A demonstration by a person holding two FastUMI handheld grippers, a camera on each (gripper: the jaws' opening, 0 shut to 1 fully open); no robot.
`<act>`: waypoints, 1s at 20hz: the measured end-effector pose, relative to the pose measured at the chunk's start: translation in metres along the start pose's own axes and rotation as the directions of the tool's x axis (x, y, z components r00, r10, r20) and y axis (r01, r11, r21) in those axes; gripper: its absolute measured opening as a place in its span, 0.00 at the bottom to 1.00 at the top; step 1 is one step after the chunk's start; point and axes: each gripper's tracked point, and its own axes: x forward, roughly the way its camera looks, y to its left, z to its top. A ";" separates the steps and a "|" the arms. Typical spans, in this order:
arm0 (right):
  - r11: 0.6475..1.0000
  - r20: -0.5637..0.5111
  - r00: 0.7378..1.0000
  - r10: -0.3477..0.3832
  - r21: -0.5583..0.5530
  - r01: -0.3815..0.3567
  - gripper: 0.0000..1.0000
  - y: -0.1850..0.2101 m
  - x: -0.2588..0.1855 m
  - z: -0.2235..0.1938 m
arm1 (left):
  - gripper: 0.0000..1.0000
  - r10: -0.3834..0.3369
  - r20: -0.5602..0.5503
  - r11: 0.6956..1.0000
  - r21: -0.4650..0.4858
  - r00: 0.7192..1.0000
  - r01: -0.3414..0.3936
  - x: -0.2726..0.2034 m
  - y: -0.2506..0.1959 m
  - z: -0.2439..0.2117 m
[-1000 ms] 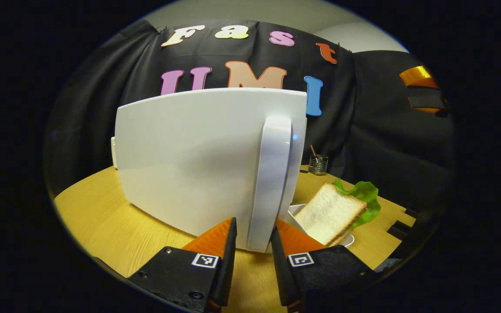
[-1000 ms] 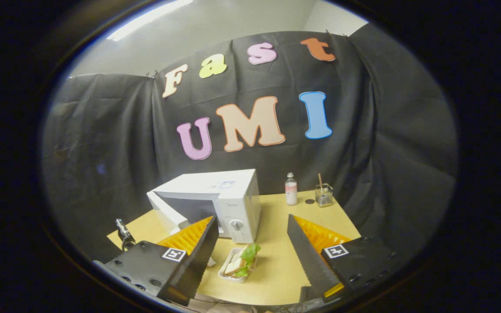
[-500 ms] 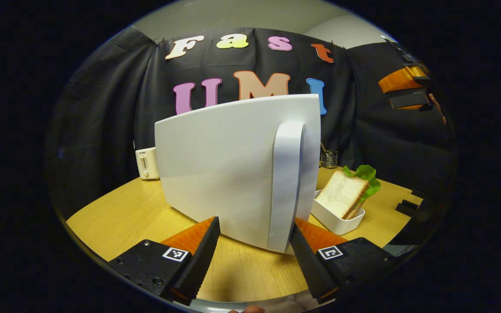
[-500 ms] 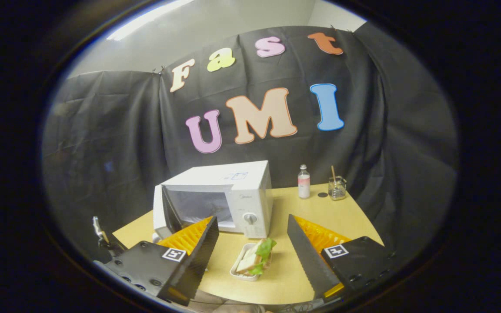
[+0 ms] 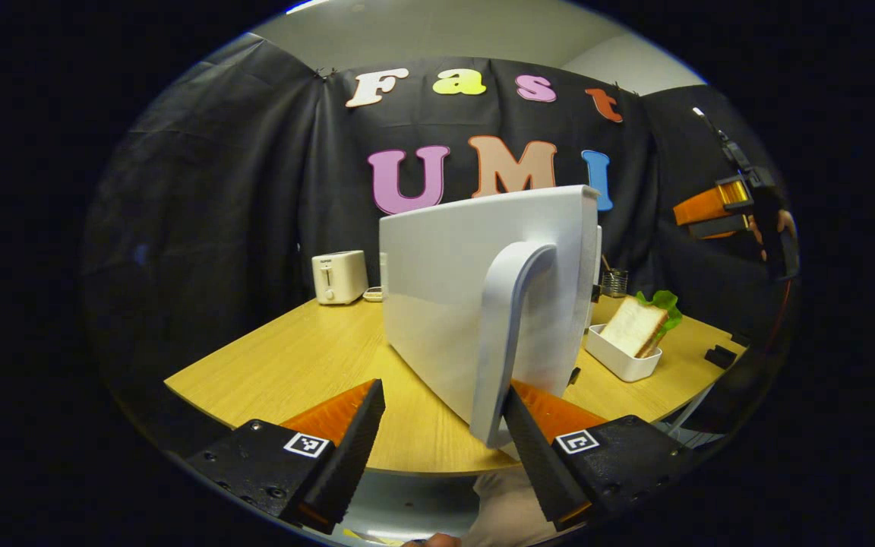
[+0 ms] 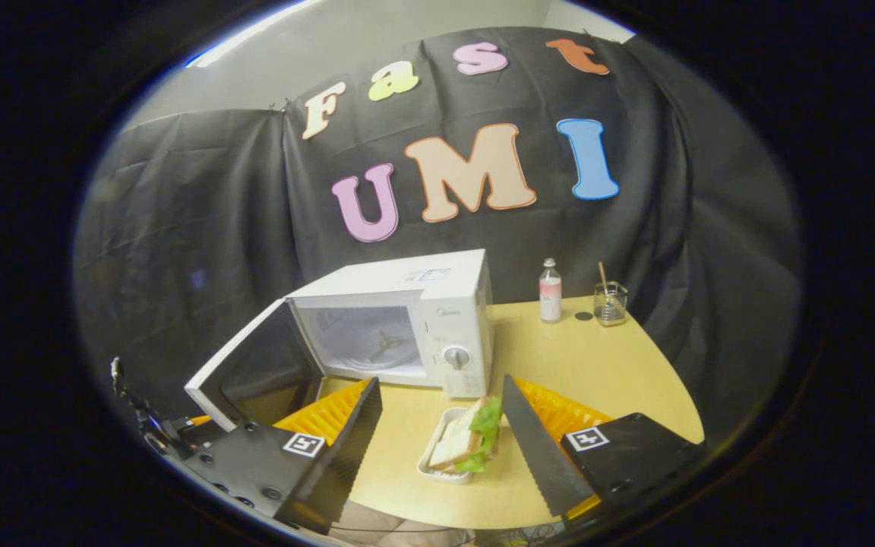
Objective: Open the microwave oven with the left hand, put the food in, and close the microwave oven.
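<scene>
The microwave (image 6: pixel 407 319) stands on the wooden table (image 6: pixel 574 372), and its door (image 6: pixel 255 365) is swung wide open to the side away from the dial. The inside looks bare and ready.

The left gripper (image 5: pixel 441 425) is down at the bottom end of the door handle (image 5: pixel 510 334). Its fingers are spread wide. The handle sits between them, close against one finger, and nothing is squeezed. I think the opening part is as good as done.

The food is a sandwich (image 6: pixel 468 441) with green lettuce, standing in a small white tray (image 6: pixel 437 463). The tray sits on the table just in front of the microwave, below the dial. The right gripper (image 6: pixel 441 448) hangs above it with its fingers spread wide too, one finger on each side of the tray from where its camera looks. It holds nothing yet.

Next comes picking up the food. To do it well, the right gripper should go straight down and pinch the tray wall, not the soft bread. The sandwich leans, so the tray should stay flat or the food could tip out. The door should be left wide open so the way into the microwave is free.
</scene>
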 end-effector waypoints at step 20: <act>1.000 -0.237 0.971 -0.021 -0.001 0.022 0.92 -0.012 0.023 -0.063 | 0.92 0.543 0.175 0.839 -0.094 0.821 -0.535 -0.118 0.205 0.070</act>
